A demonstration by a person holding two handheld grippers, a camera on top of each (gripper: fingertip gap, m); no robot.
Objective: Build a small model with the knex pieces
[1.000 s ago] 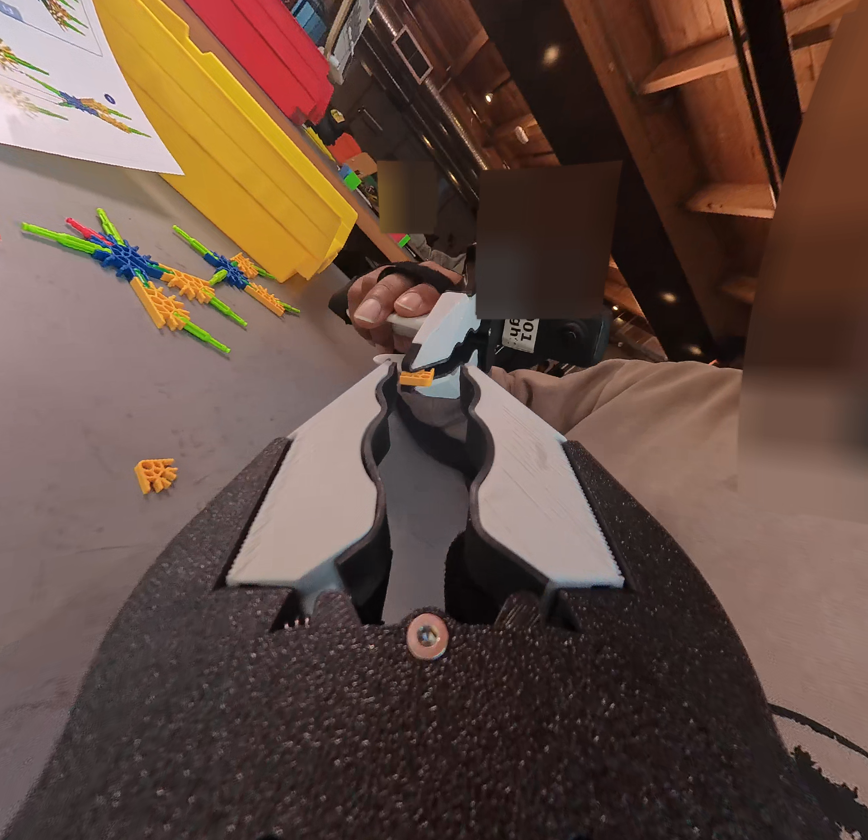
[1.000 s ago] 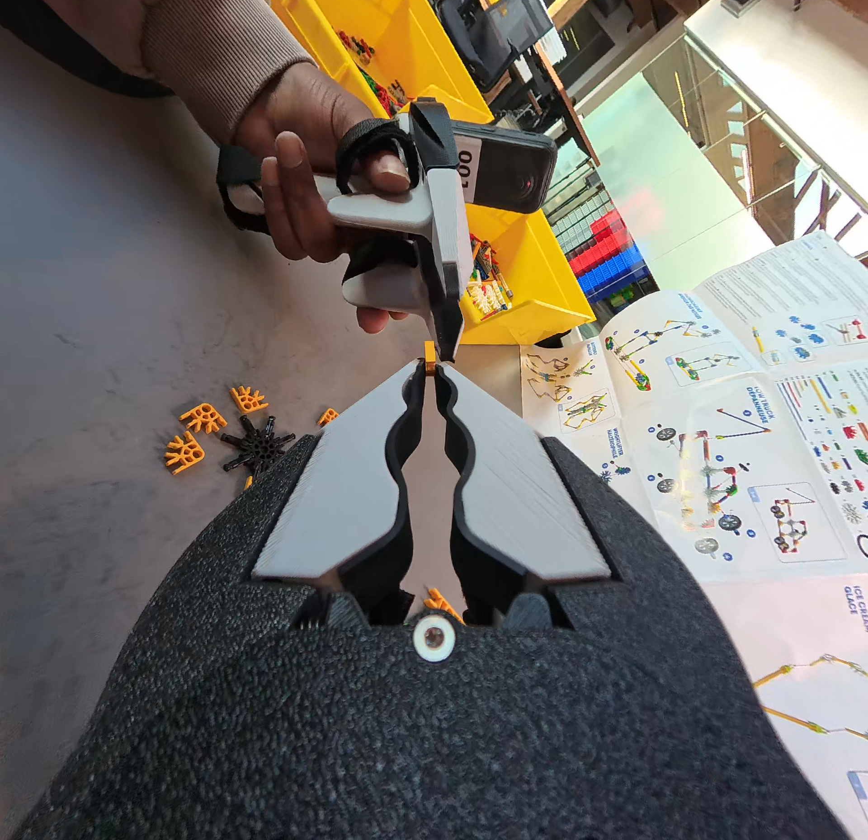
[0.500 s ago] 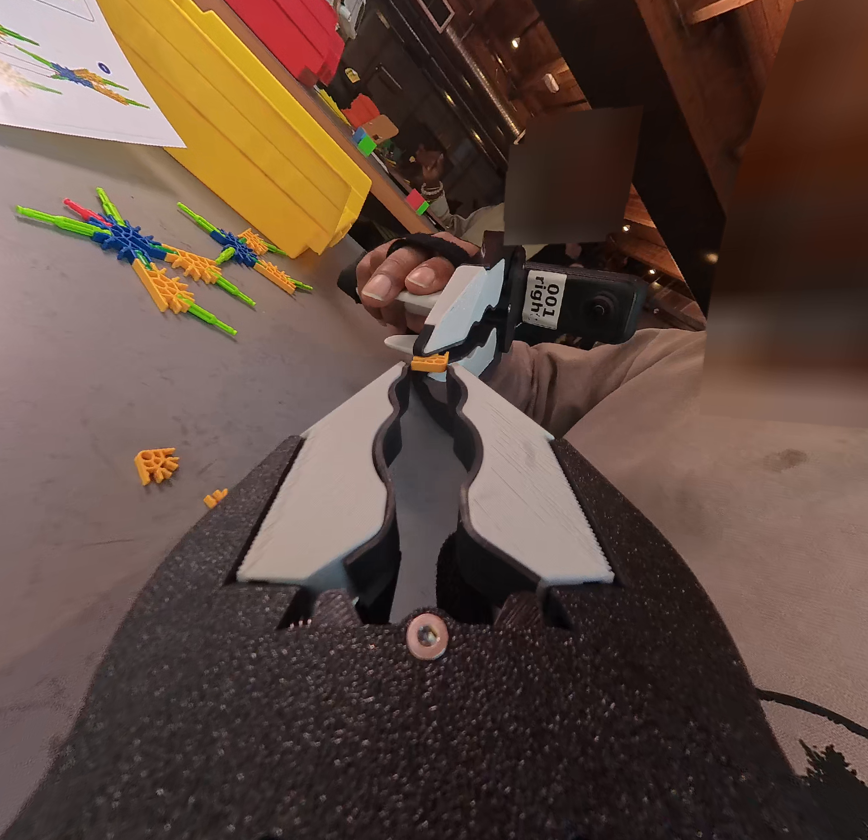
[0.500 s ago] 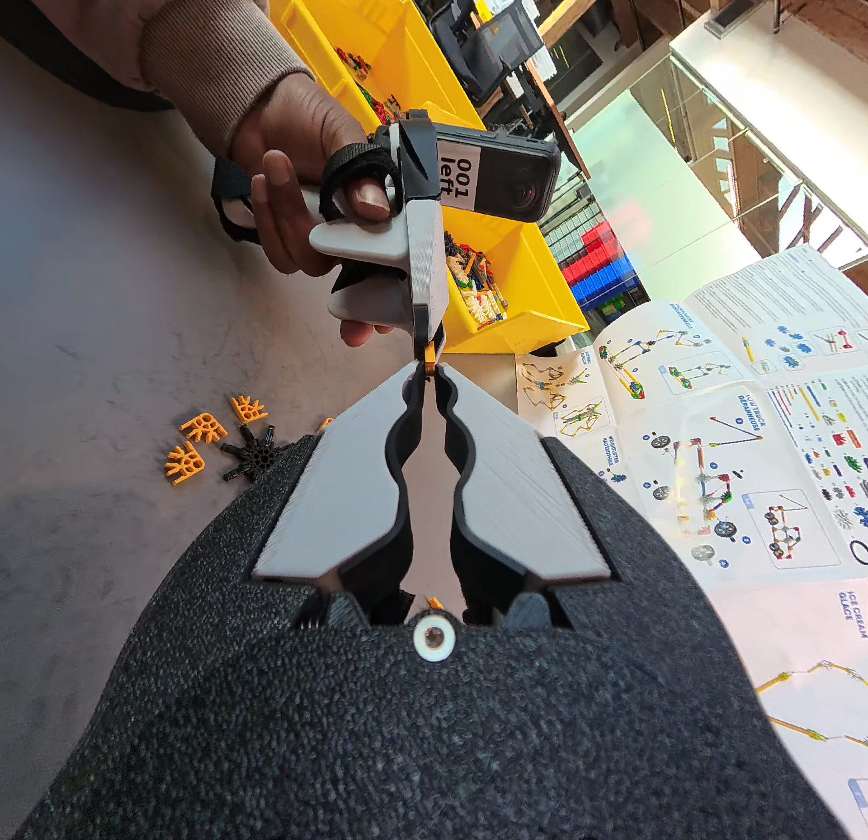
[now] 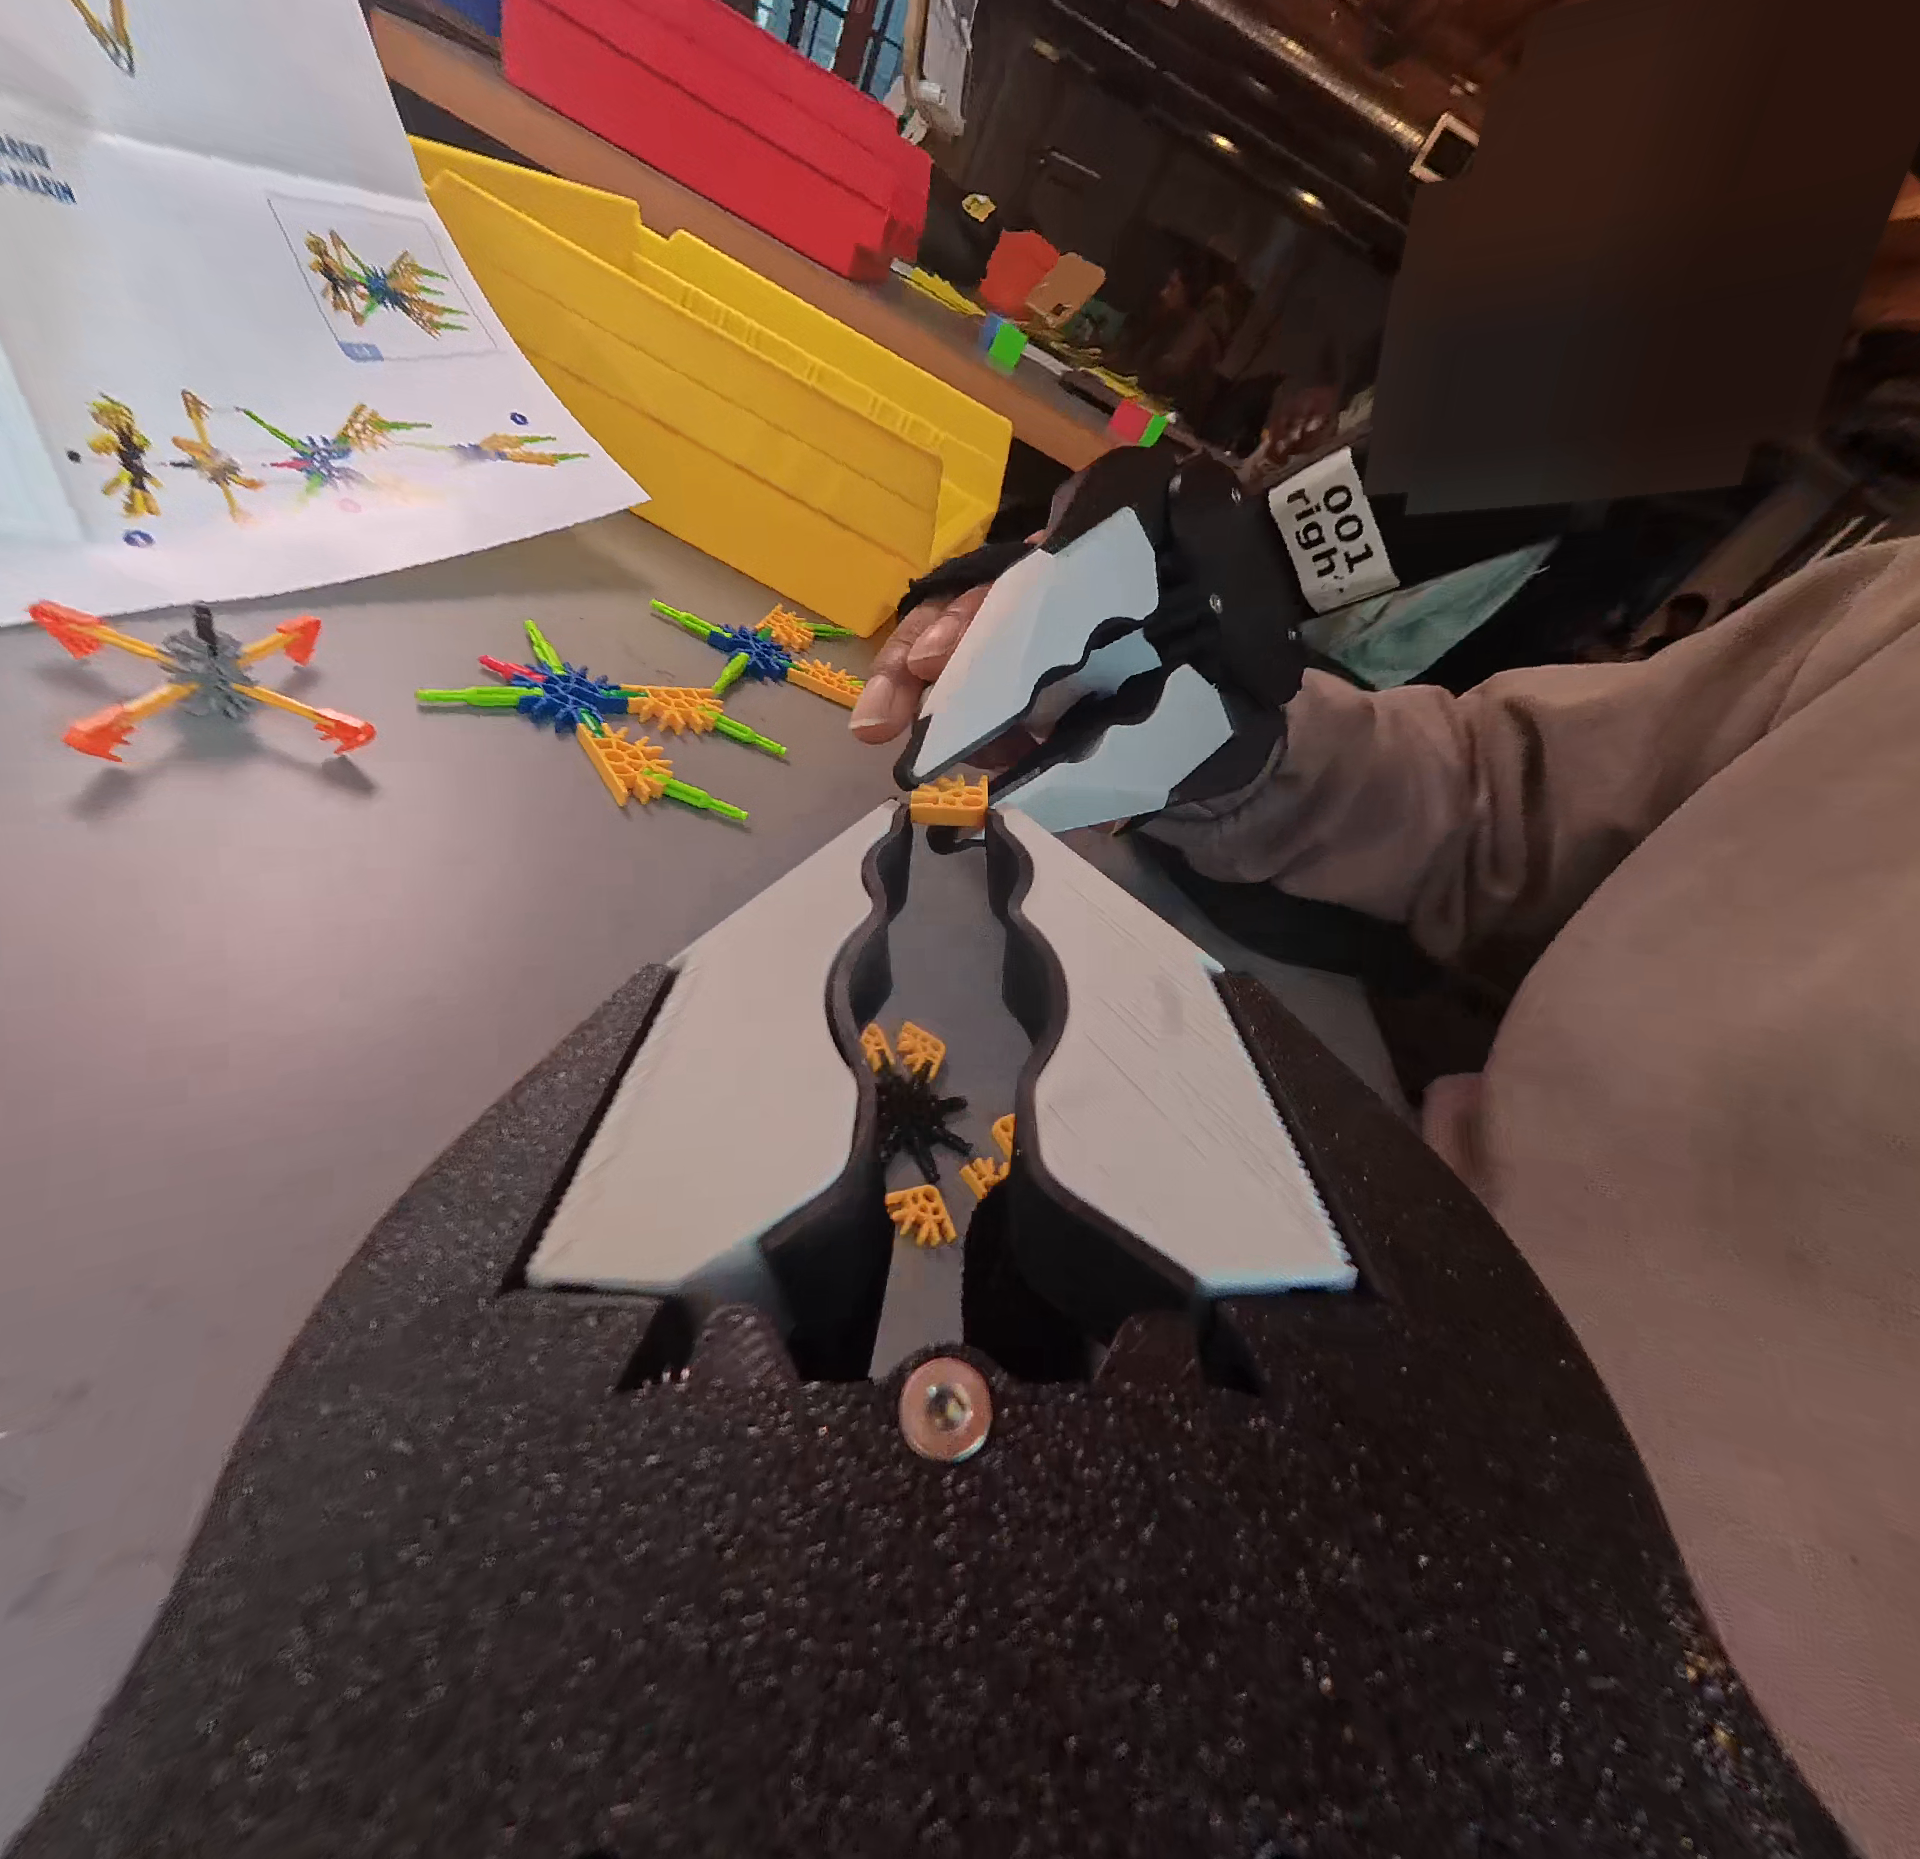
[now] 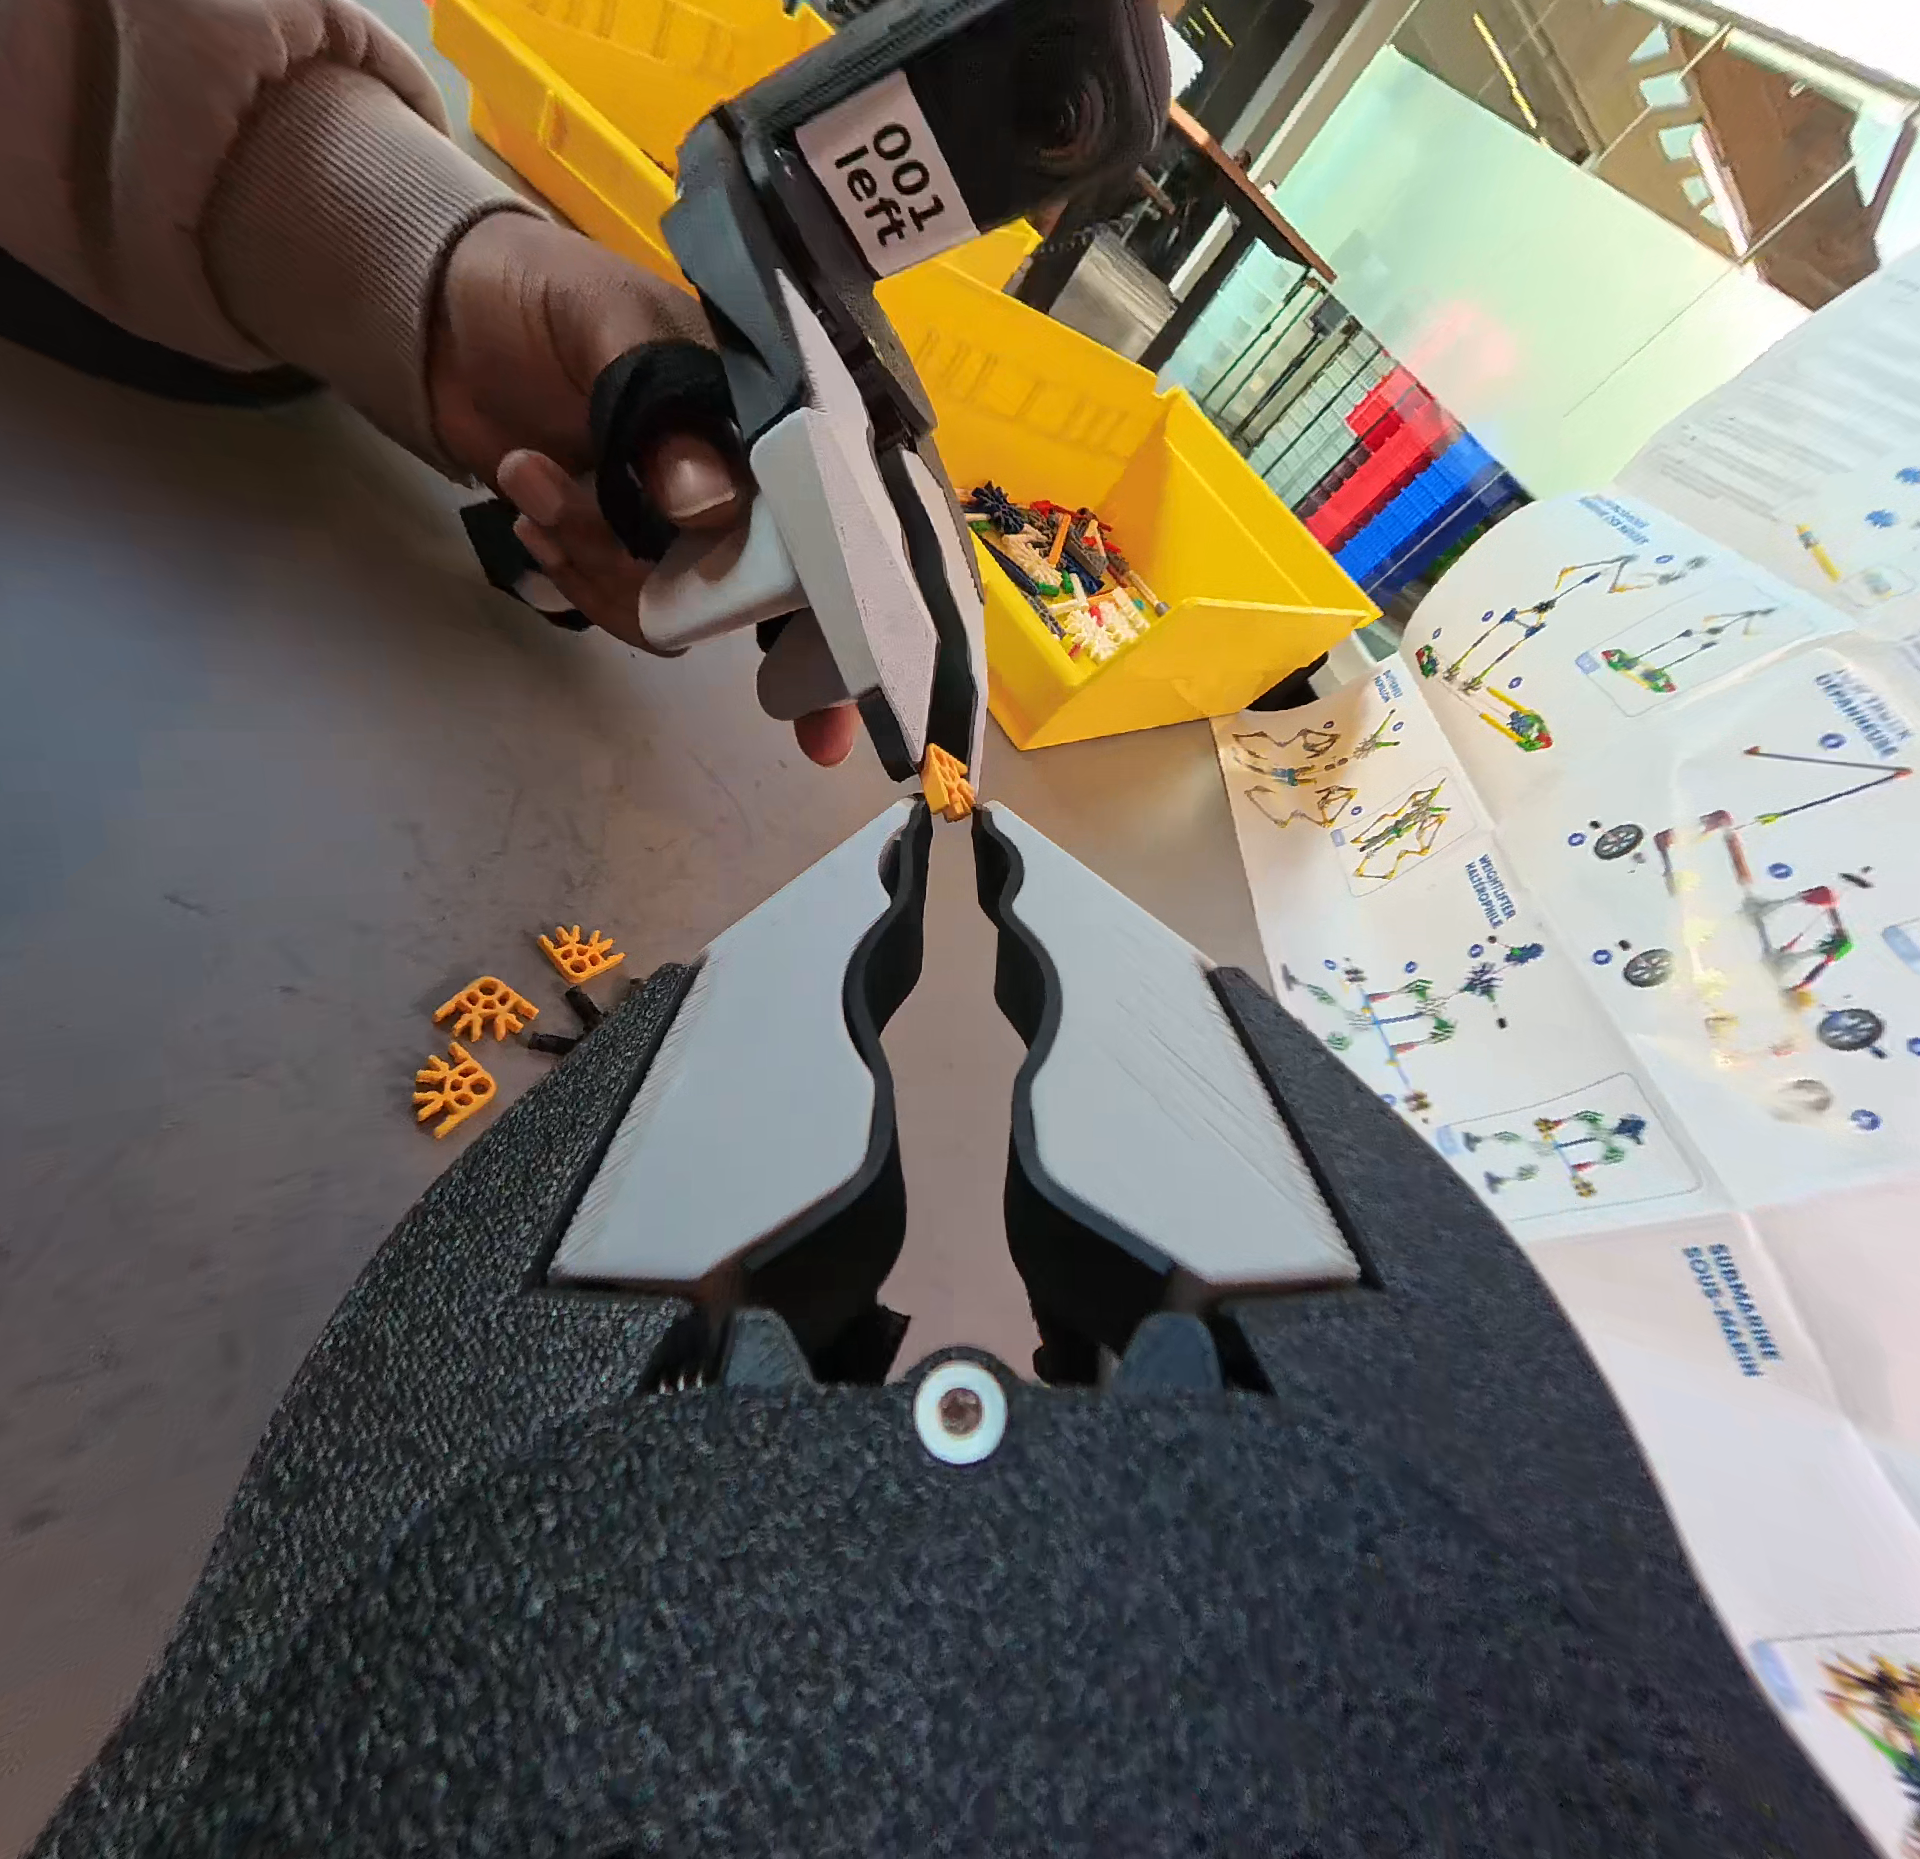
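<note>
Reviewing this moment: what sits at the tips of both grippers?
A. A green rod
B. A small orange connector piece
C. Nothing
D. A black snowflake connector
B: a small orange connector piece sits between the left gripper fingertips, with the right gripper tips meeting it.

The two grippers meet tip to tip above the worktop (image 5: 260,978), the left gripper (image 5: 948,822) and right gripper (image 6: 948,820) both at one small connector piece (image 5: 948,801) between them. Below, on the worktop, loose connectors (image 6: 483,1009) lie around a spoked hub (image 5: 914,1118). Farther back rest three built rod assemblies (image 5: 613,697), with an open bin (image 6: 1195,521) of parts behind them and instruction sheets (image 6: 1558,874) spread beside it.
</note>
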